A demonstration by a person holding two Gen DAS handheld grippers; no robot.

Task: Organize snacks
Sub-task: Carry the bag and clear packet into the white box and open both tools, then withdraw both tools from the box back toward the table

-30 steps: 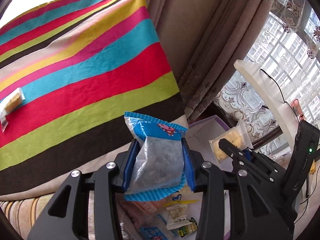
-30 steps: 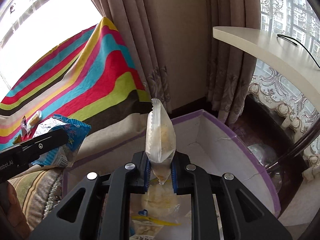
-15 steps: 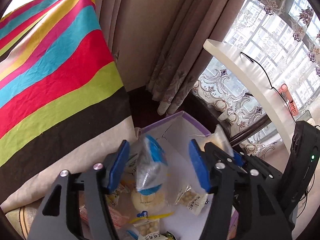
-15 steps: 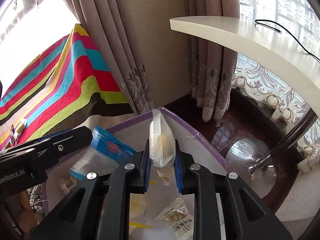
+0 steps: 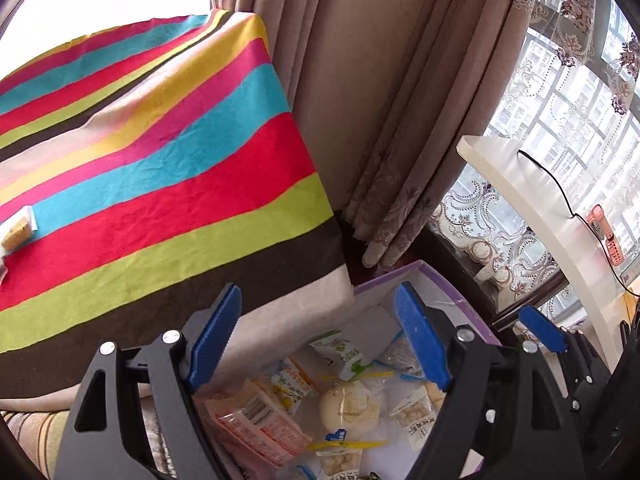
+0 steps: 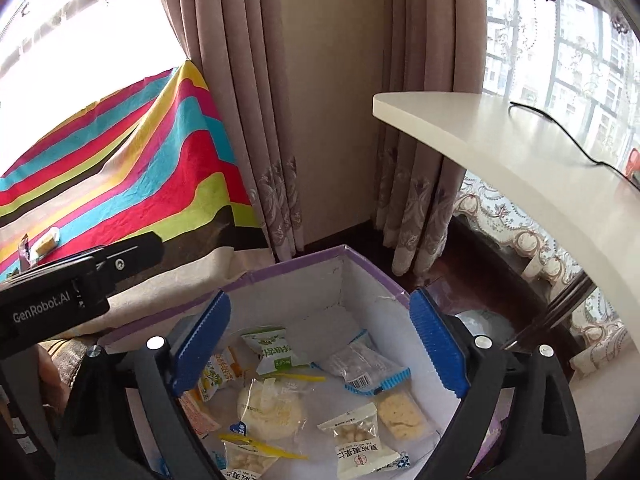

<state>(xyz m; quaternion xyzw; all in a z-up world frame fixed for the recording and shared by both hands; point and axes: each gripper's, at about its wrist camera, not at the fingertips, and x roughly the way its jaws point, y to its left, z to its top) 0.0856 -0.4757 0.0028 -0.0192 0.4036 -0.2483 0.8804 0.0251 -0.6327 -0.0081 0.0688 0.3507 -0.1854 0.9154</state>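
Both grippers, left [image 5: 320, 340] and right [image 6: 320, 344], now gape wide and empty: the blue packet [image 6: 366, 364] and yellow biscuit pack [image 6: 400, 414] they held a second ago lie below their fingers in the box [image 6: 296, 270]. One snack [image 5: 16, 232] remains on the striped cloth [image 5: 160, 168]. The left gripper reads "GenRobot.AI".

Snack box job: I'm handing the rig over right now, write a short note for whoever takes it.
Left gripper: open, holds nothing, over the box.
Right gripper: open, holds nothing, over the same box.
Done: many snack packets lie in the box, among them a blue-edged packet and a clear packet with a yellow biscuit.
Left: one yellow snack on the striped cloth, perhaps more beside it.
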